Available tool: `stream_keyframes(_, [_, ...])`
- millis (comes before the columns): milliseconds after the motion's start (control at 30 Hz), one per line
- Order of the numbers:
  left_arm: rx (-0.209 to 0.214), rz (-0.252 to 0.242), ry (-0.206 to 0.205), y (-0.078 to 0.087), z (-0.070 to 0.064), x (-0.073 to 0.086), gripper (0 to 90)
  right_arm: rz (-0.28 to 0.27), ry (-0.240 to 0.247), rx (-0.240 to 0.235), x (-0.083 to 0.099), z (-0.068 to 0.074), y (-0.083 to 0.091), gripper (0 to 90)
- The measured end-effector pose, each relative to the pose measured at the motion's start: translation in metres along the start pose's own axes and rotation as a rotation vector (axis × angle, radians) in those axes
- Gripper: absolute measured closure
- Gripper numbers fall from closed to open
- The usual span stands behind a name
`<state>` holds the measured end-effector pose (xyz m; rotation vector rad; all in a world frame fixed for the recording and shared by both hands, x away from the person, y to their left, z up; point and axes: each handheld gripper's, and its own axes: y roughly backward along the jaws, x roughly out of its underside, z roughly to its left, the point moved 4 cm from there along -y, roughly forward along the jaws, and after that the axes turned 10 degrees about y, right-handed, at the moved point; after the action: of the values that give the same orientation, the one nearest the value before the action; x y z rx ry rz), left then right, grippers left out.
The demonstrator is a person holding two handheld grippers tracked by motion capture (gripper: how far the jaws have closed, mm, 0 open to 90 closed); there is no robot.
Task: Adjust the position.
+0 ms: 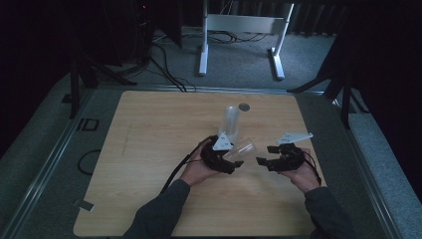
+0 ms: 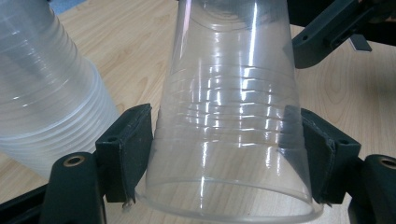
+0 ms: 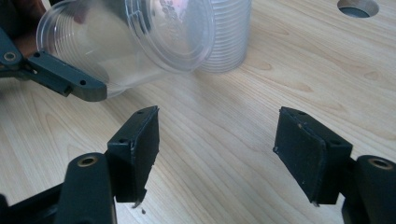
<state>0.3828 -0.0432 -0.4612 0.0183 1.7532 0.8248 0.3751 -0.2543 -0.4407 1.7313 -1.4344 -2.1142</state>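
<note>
Left gripper (image 1: 234,160) first: my fingers (image 2: 126,154) are clamped on a single clear plastic cup (image 2: 229,140), one pad on each side of its wall near the wide rim, so the cup lies tipped over between them, base pointing away from me and toward the right hand. I'd say it's held sideways like that because it has come off the stack and is up for a handover or for setting down. Just left of and beyond those fingers stands the stack of clear cups (image 1: 230,123), upright on the desk (image 1: 149,149), near the held cup but not touching it as far as I can tell. From the right gripper view the held cup (image 3: 126,42) sits up and left of my right fingers, off the desk, with the stack (image 3: 229,37) behind it. Right gripper (image 1: 263,161): fingers (image 3: 135,149) spread wide, nothing between them, bare desk under the gap, tips aimed at the cup's base and close to it. My guess is they stay wide to take the cup's narrow end next. Far past the right fingers there's a round hole (image 3: 357,7) in the desk.
</note>
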Motion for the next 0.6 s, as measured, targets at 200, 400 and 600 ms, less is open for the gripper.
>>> stream_keyframes(200, [0.004, 0.007, -0.012, -0.001, -0.001, 0.002, 26.6, 0.055, 0.077, 0.002, -0.006, 0.001, 0.000, 32.6])
stream_keyframes(400, [0.008, 0.013, -0.016, -0.001, -0.002, 0.003, 26.9, 0.115, 0.165, 0.000, -0.011, 0.005, 0.000, 32.7])
stream_keyframes(600, [0.010, 0.020, -0.029, 0.000, -0.002, 0.004, 26.9, 0.132, 0.201, -0.026, -0.015, 0.006, 0.001, 34.0])
